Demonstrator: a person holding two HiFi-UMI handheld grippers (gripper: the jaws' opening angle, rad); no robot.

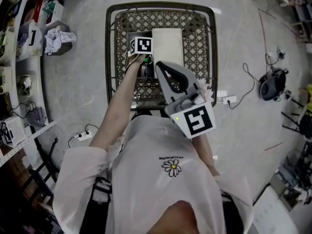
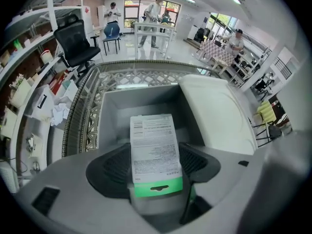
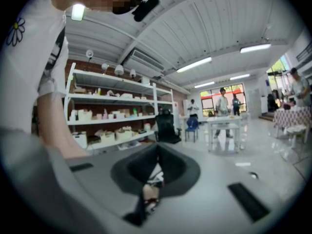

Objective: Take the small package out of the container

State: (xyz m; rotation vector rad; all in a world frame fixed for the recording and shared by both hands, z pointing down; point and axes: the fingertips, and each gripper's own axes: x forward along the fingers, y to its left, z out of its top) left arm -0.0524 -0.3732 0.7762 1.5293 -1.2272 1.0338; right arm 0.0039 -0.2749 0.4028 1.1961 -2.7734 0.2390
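Inside the grey container (image 2: 131,101) - it stands in a wicker basket (image 1: 200,38) on the floor - the left tongs (image 2: 156,167) are clenched on the small package (image 2: 153,145). The package is upright, with its green tab at the bottom between the jaws. A white lid (image 1: 168,45) lies just beside it. The right tongs (image 3: 156,165) are pressed together and hold nothing, close to the person's chest.

Head, left views share basket (image 1: 197,38) (image 2: 78,116) — right faces shelves (image 3: 112,101).
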